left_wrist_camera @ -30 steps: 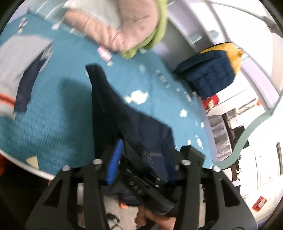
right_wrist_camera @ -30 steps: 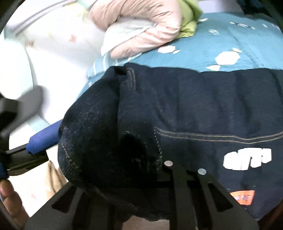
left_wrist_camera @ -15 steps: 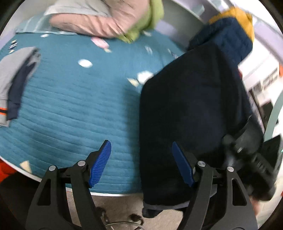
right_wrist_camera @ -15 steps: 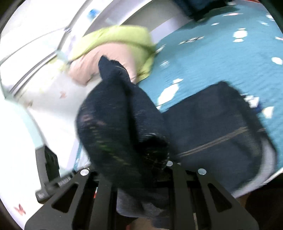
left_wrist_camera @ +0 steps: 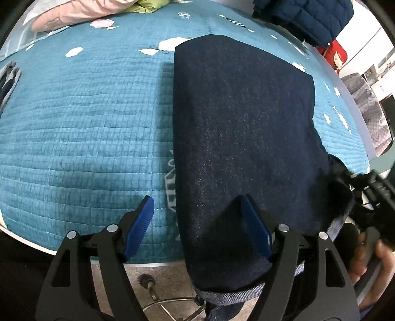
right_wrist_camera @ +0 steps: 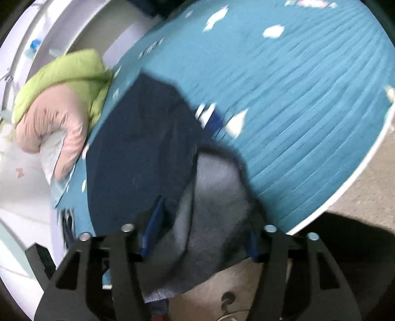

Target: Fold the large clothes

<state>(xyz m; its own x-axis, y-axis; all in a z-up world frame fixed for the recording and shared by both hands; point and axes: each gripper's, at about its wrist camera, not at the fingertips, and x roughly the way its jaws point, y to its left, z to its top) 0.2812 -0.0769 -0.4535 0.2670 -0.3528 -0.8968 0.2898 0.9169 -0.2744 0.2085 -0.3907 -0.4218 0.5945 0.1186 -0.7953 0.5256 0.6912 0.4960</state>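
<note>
Dark blue jeans (left_wrist_camera: 242, 128) lie folded on the teal bedspread (left_wrist_camera: 81, 118), their near end hanging over the bed's front edge. My left gripper (left_wrist_camera: 197, 229) is open at that edge; its right pad (left_wrist_camera: 256, 232) rests against the denim, its left pad (left_wrist_camera: 139, 224) is over bare bedspread. In the right wrist view the jeans (right_wrist_camera: 138, 153) show their pale inside (right_wrist_camera: 212, 197). My right gripper (right_wrist_camera: 202, 234) is open, with the bunched denim lying loose between its blue pads (right_wrist_camera: 153, 229). The view is blurred.
A pink and green quilt (right_wrist_camera: 61, 103) lies at the bed's head. A navy puffer jacket (left_wrist_camera: 308, 17) sits at the far right corner. A grey garment (left_wrist_camera: 7, 81) lies at the left edge. Bare floor and a wheeled base (left_wrist_camera: 153, 293) are below the bed's front edge.
The right gripper has opened and released the bunched jeans, which now lie flatter on the bed. The left gripper, opened half a second ago, has moved closer to the jeans' near end.
</note>
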